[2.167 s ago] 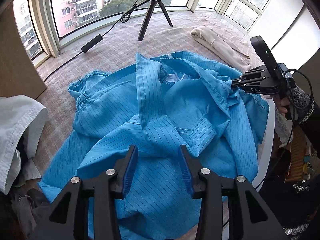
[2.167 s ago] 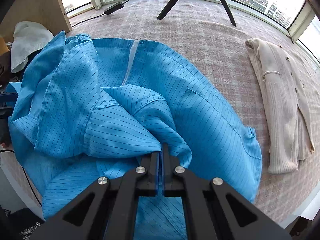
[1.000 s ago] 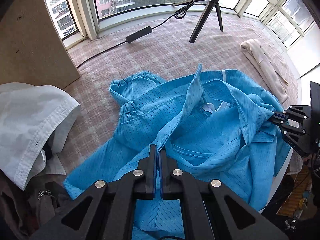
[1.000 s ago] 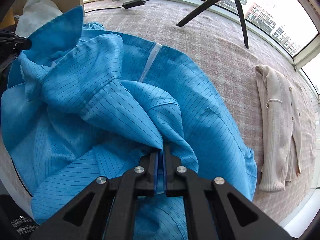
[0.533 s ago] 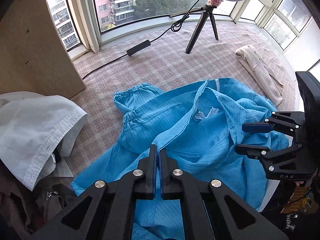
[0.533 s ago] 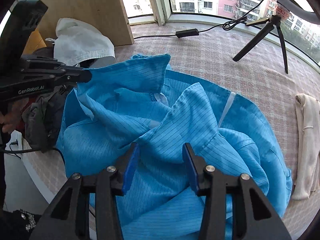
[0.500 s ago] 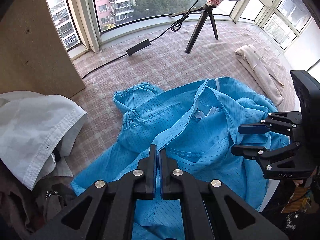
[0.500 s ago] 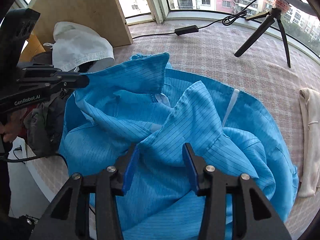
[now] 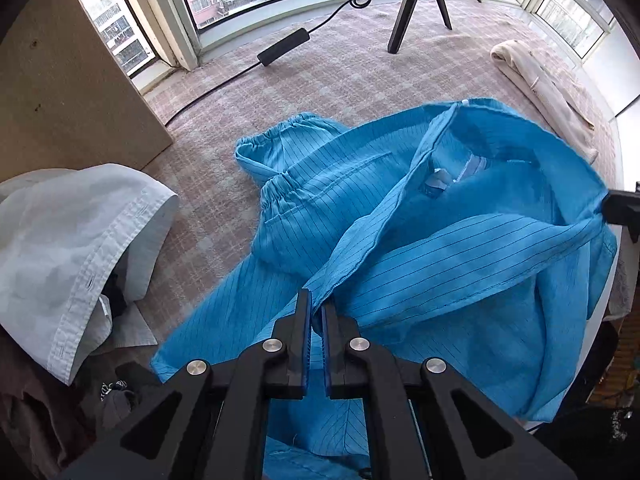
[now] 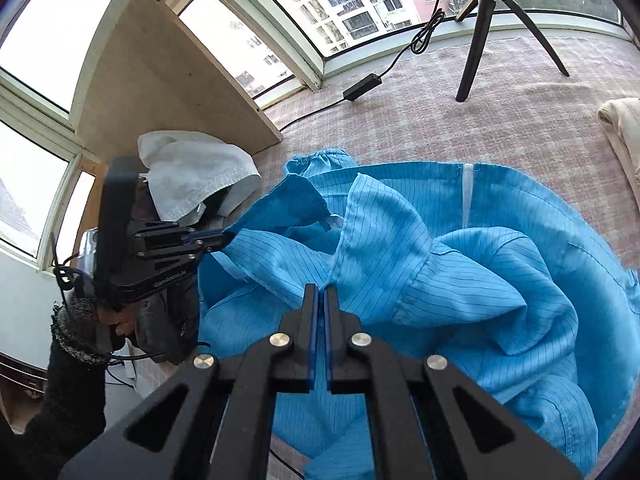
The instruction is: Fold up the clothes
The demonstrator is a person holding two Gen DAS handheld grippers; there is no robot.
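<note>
A blue pinstriped garment [image 9: 440,272] lies crumpled on the checked cloth surface [image 9: 320,80]. My left gripper [image 9: 316,312] pinches its front edge; the jaws are opening slightly, with the fabric between the pads. In the right wrist view that gripper [image 10: 224,238] sits at the left, holding a raised corner of the garment [image 10: 480,280]. My right gripper [image 10: 320,296] is closing on a fold of the same edge, pads pressed on the cloth. Its tip [image 9: 606,208] shows at the right margin of the left wrist view. The edge runs taut between the two grippers.
A white garment [image 9: 72,240] lies over dark clothes at the left, beside a wooden board [image 9: 60,92]. A folded cream garment [image 9: 540,76] rests at the far right. A tripod [image 9: 416,8] and a cable with a power brick [image 9: 284,46] stand near the windows.
The right gripper was open above the garment; it has shut on a fold and lifted it. The blue edge now stretches tight between both grippers. The left gripper has sunk slightly.
</note>
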